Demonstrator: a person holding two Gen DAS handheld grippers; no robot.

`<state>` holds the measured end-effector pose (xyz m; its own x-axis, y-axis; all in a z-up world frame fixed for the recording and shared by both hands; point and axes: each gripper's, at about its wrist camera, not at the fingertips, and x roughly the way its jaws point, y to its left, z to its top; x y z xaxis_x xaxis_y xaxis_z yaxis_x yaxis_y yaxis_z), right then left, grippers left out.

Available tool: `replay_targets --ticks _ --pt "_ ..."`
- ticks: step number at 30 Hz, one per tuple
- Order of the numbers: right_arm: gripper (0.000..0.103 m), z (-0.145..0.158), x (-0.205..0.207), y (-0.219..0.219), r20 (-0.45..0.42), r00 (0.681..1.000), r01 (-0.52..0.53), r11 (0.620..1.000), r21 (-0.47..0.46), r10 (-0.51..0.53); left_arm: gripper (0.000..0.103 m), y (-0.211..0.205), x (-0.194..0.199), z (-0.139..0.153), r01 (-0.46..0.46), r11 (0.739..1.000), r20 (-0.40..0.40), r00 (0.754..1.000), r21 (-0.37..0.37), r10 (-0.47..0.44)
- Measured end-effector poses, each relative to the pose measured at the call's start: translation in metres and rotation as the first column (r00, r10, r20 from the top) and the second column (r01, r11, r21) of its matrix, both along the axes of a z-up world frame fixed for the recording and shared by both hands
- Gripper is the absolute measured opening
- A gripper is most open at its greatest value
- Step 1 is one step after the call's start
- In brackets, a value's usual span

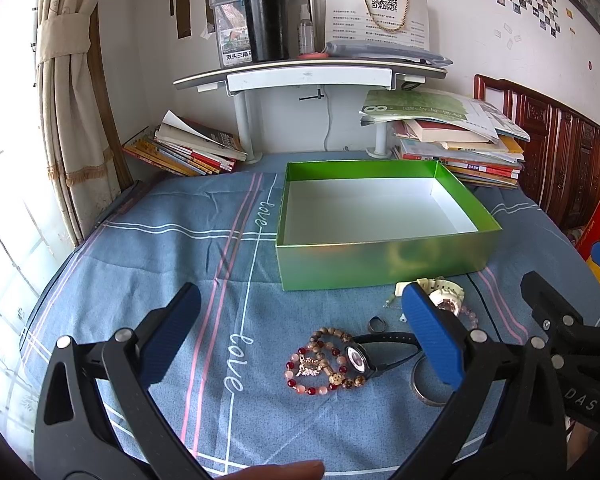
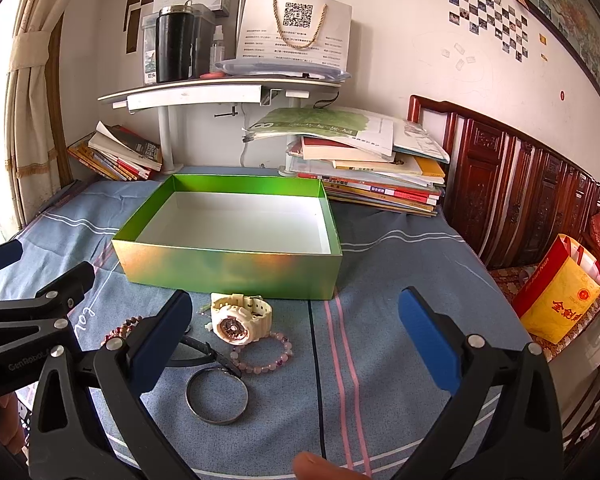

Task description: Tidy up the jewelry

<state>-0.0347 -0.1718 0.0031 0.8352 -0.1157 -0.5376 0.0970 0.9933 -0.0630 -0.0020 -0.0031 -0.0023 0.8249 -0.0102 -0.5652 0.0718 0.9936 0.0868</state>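
The green box (image 2: 228, 268) sits on the worktop (image 2: 400, 320), which is covered by a blue cloth with stripes. The box is open and white inside, with nothing in it. All the jewelry lies on the cloth just in front of the box.

The left gripper (image 1: 300, 340) is spread wide and holds nothing. The right gripper (image 2: 296, 340) is spread wide too, and it is also empty. Both hang over the jewelry and touch nothing.

Near the box wall lies a cream watch (image 2: 238, 318). A pink bead bracelet (image 2: 262, 354) touches it on the near side. Closer still is a thin metal bangle (image 2: 217, 396), and a black watch (image 1: 360, 358) has its strap across the bangle's edge. To the left are a brown bead bracelet (image 1: 328, 340) and a red bead bracelet (image 1: 300, 376), one lying over the other, with a small sparkly charm (image 1: 310, 367) on top. A small dark ring (image 1: 377, 324) lies alone.

The job looks like it is just starting, since the box is empty. A good first pick for the right gripper is the cream watch, because it is chunky and stands up off the cloth. Close on its round body, not the strap. Lift it straight up so the pink beads do not come along.

The left gripper could take the bead bracelets one at a time. The bangle lies flat, so it may slip. Pinch one side of its rim and do not grab the cloth.
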Motion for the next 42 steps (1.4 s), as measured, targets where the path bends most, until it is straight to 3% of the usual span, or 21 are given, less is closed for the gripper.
replay_targets --ticks 37,40,42 --pt "0.101 0.000 -0.002 -0.009 0.010 0.999 0.033 0.999 0.008 -0.033 0.099 0.005 -0.002 -0.001 0.008 1.000 -0.007 1.000 -0.013 -0.008" --pt "0.101 -0.003 0.000 -0.009 -0.010 1.000 0.020 1.000 0.018 -0.020 0.099 0.006 0.001 -0.007 0.032 0.999 -0.055 0.998 -0.038 -0.034" --pt "0.101 -0.006 0.005 -0.013 -0.034 0.999 0.015 1.000 0.027 -0.014 0.099 0.007 0.008 -0.019 0.059 0.996 -0.144 0.987 -0.072 -0.069"
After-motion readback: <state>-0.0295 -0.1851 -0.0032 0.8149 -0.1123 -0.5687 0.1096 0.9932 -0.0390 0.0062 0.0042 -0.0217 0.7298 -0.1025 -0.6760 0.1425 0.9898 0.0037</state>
